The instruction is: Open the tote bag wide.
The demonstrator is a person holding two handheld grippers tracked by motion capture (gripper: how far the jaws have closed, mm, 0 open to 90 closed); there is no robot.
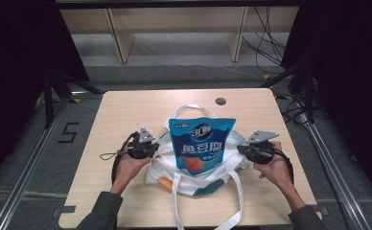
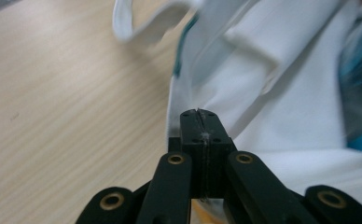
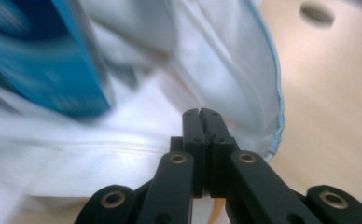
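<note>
A white tote bag (image 1: 161, 168) lies crumpled in the middle of the wooden table (image 1: 126, 110), its straps trailing toward the front edge. A blue snack pouch (image 1: 201, 143) stands upright in its mouth. My left gripper (image 1: 156, 149) is at the bag's left side. In the left gripper view its jaws (image 2: 198, 112) are pressed together against the white cloth (image 2: 300, 107), and I see no fabric between them. My right gripper (image 1: 239, 148) is at the bag's right side, jaws (image 3: 201, 111) shut in front of the cloth (image 3: 226, 60). The pouch (image 3: 44, 70) is blurred.
A round hole (image 1: 220, 101) is set in the table near its far edge. A wooden shelf frame (image 1: 174, 28) stands behind the table, and cables (image 1: 270, 43) lie on the floor at the right. Bare tabletop lies on both sides of the bag.
</note>
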